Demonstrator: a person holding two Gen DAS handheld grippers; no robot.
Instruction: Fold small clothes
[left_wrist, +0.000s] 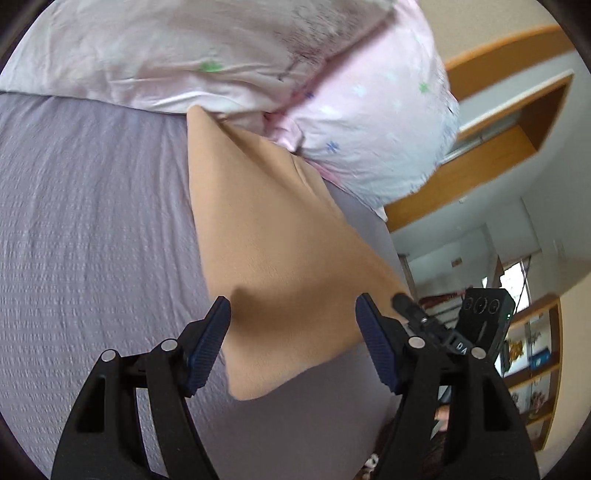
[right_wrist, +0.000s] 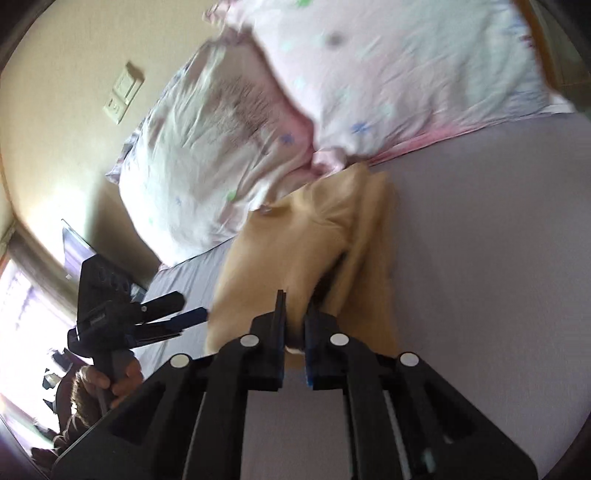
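Observation:
A tan garment hangs stretched over the grey-purple bed sheet. Its far end lies by the pillows. My left gripper is open, its blue pads either side of the cloth's near part without pinching it. My right gripper is shut on the near edge of the tan garment and holds it lifted off the sheet. The right gripper also shows at the lower right of the left wrist view, and the left gripper at the left of the right wrist view.
Two pink-and-white patterned pillows lie at the head of the bed. A wooden headboard and shelf stand beyond them. A wall switch plate is on the cream wall. The person's hand holds the left gripper.

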